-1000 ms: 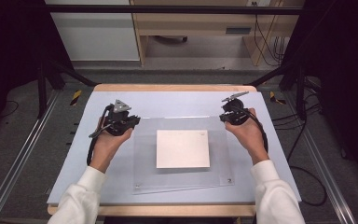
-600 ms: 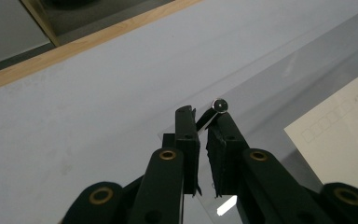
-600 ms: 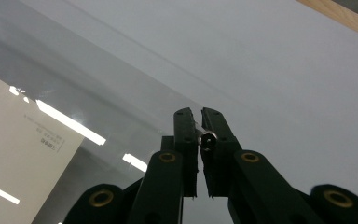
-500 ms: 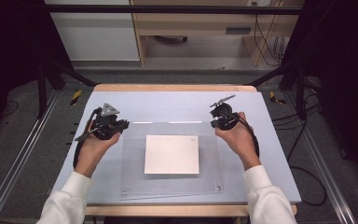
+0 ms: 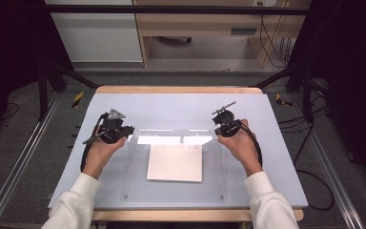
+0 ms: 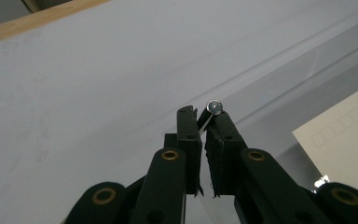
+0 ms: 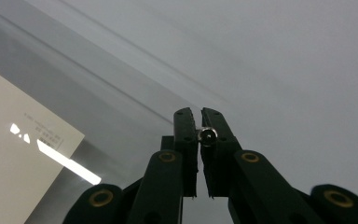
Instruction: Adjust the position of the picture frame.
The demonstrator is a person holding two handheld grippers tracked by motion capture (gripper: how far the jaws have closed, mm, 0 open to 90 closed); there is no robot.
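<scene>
We hold clear sheet [image 5: 171,191] by far corners over table [image 5: 276,157]. Left gripper [image 5: 126,132] clamped on left corner, right gripper [image 5: 218,128] clamped on right corner. White paper [image 5: 175,163] under sheet, between our hands.

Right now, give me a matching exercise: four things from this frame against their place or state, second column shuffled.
Things:
1. left gripper
2. right gripper
3. paper sheet
4. table

Places or states:
A. lies flat under the clear panel
B. shut on the clear panel's far right corner
C. pale blue top, wooden edge
D. shut on its far left corner

Pairs: 1-D, 2-B, 3-A, 4-C
</scene>
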